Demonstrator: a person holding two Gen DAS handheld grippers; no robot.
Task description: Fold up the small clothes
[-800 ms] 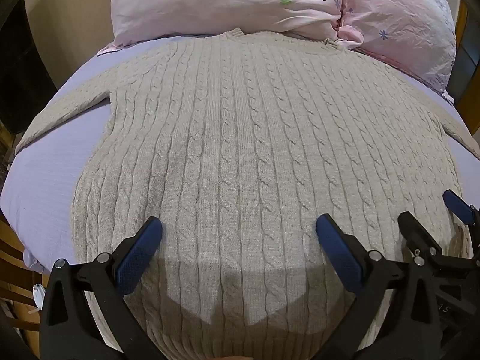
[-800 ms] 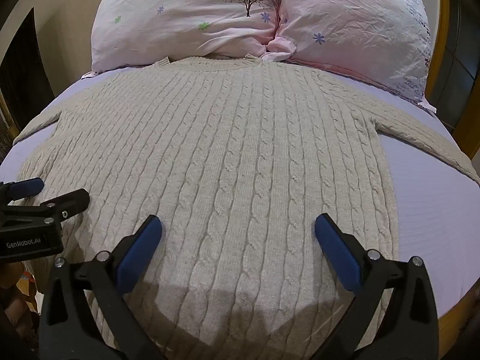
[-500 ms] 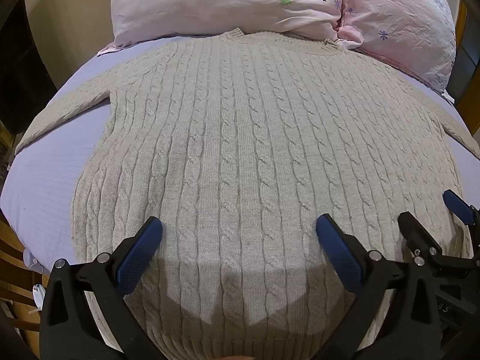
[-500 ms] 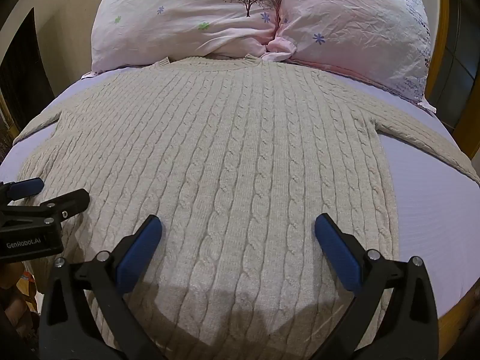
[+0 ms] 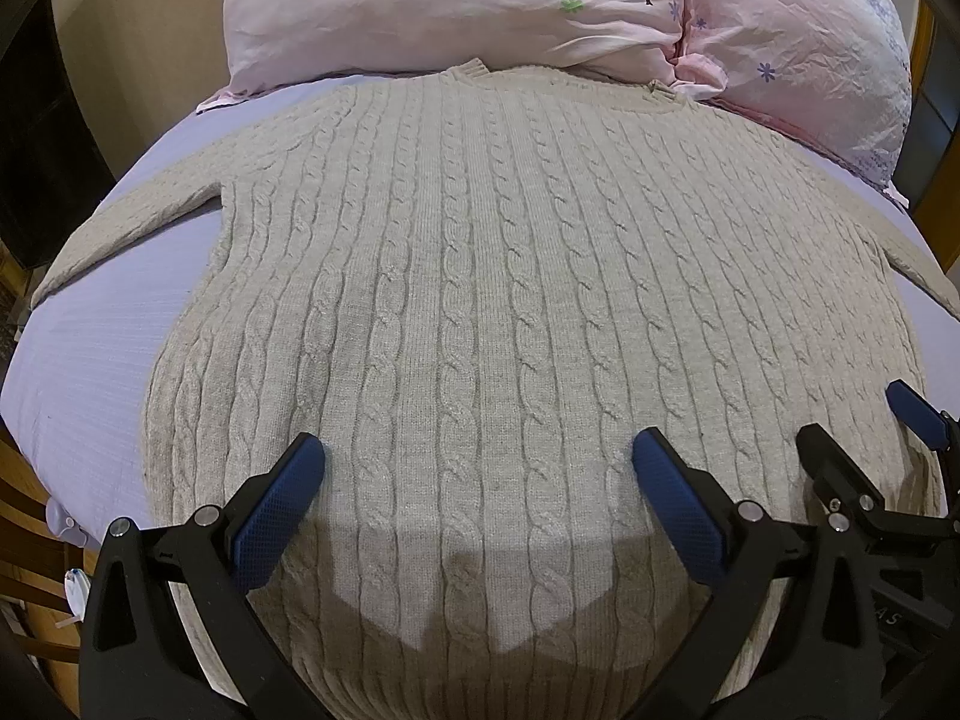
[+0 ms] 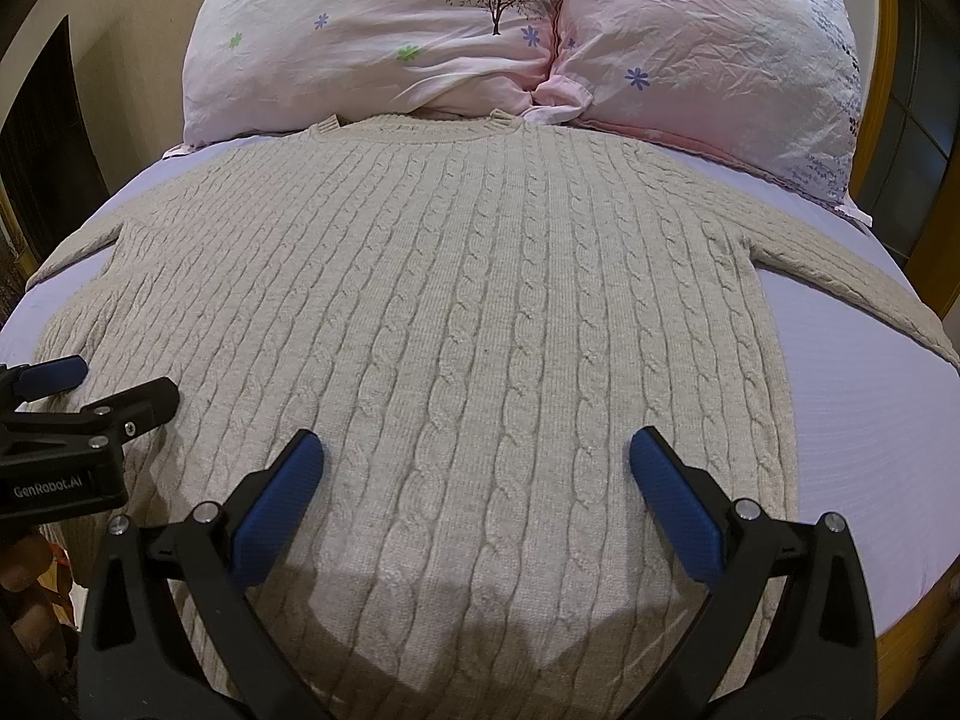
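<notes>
A beige cable-knit sweater [image 5: 480,276] lies flat on a lavender bed sheet [image 5: 90,360], collar toward the pillows, sleeves spread out to both sides. It fills the right wrist view [image 6: 468,312] too. My left gripper [image 5: 477,468] hovers open and empty over the hem's left half. My right gripper [image 6: 474,462] hovers open and empty over the hem's right half. The right gripper also shows at the right edge of the left wrist view [image 5: 864,438], and the left gripper at the left edge of the right wrist view [image 6: 102,384].
Two pink floral pillows [image 6: 384,30] [image 6: 720,60] lie at the head of the bed just beyond the collar. A wooden bed frame [image 6: 888,78] runs along the right. Wooden furniture and floor [image 5: 24,528] lie beyond the bed's left edge.
</notes>
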